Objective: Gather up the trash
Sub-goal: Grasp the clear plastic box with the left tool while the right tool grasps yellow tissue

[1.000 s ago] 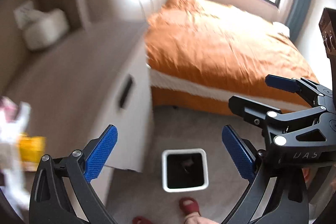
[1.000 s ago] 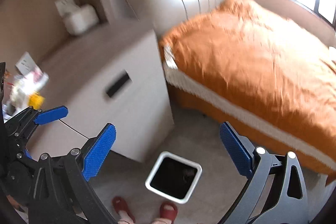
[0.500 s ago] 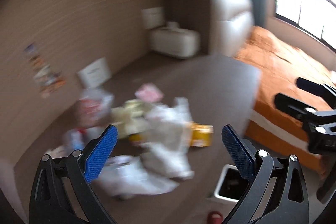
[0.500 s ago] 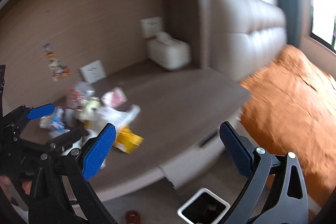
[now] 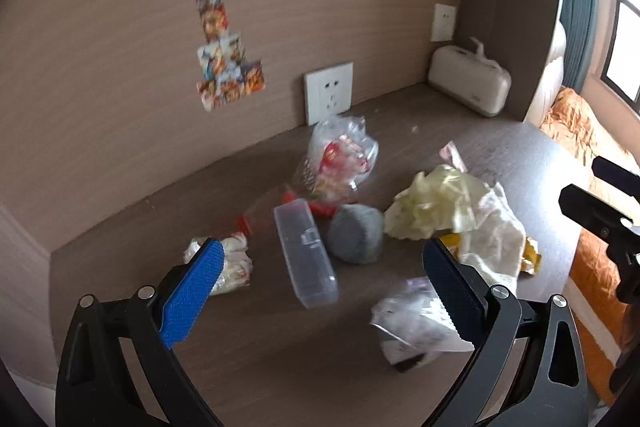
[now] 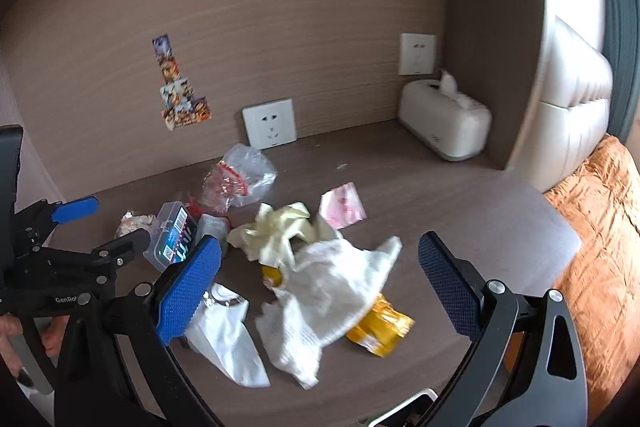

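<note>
Bin (image 6: pixel 404 409) mostly cut off below right gripper (image 6: pixel 320 267).

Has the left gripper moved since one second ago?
Yes. The left gripper swung left, from above the floor bin to over the desk.

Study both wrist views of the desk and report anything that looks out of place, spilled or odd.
Litter is strewn across the brown desktop: a crumpled white plastic bag lying over a yellow wrapper, a pale yellow bag, a pink packet and a clear plastic box lying askew. The tissue box by the wall looks in place.
</note>
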### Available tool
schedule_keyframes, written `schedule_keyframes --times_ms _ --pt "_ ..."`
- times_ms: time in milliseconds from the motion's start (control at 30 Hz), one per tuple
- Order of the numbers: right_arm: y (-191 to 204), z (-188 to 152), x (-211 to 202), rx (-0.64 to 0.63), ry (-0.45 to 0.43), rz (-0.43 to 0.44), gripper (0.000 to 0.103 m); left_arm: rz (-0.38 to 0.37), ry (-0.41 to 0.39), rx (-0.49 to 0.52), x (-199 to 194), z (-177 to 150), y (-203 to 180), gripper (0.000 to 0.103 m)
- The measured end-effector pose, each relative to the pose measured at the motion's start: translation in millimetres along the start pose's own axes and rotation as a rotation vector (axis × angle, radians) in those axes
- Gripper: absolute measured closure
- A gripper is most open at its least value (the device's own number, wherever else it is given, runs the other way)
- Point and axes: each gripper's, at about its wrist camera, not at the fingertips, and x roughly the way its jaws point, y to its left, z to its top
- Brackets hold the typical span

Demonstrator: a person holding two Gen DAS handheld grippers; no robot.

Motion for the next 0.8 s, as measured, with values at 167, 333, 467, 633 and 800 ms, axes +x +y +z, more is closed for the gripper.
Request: schedule_keyframes --times_ms 167,333,467,633,800 --pt "16 1 35 0.003 0.056 -0.009 0.005 -0.055 0.066 -0.041 33 -2 16 0.006" --pt "33 3 69 -0.035 0.097 -0.042 0.014 -0.089 0.129 -0.028 66 -4 17 0.013" --pt "39 4 99 -0.034 0.155 -0.052 0.027 -0.121 0.206 -0.031 91 -9 20 0.03" --pt "44 0 124 -0.04 0.216 -0.056 0.06 -0.143 0.264 -0.022 108 -19 21 0.06" --pt "45 -4 127 -0.011 0.221 -0.035 0.079 -0.143 0.235 -0.03 104 -19 24 0.073"
